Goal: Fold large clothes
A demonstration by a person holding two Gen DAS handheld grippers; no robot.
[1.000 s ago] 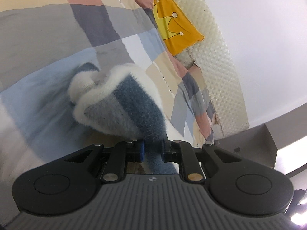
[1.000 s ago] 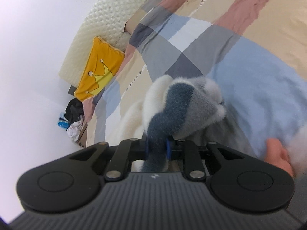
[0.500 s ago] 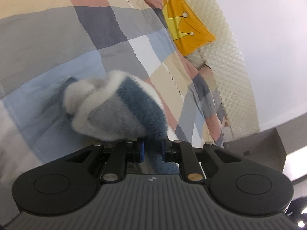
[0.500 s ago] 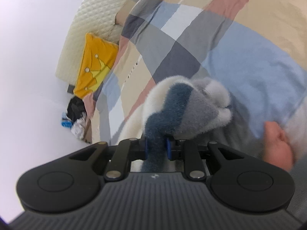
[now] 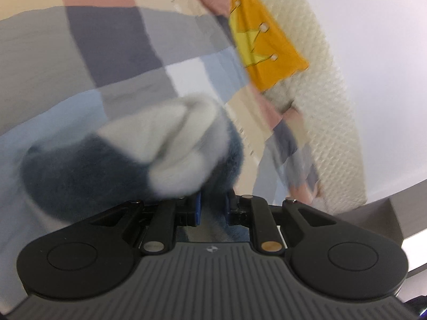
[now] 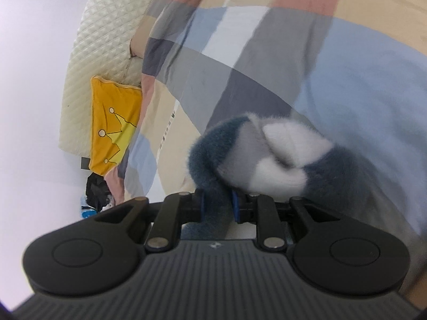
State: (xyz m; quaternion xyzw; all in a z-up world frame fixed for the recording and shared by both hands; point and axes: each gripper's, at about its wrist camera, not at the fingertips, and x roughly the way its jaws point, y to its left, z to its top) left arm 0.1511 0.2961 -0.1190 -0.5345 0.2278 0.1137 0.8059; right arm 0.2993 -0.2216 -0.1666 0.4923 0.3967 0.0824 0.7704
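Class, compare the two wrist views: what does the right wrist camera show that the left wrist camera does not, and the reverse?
Only the right wrist view shows a dark heap with blue and white bits below the cushion. Only the left wrist view shows a grey ledge beyond the bed. Both show a gripper, right and left, shut on the fluffy blue, grey and white garment, over the checked bedcover, with the yellow crown cushion and the quilted headboard.

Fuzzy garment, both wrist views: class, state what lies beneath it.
Beneath the fuzzy garment lies the patchwork bedspread, its light blue and grey patches showing around it. The patch directly underneath is covered by the bunched fabric.
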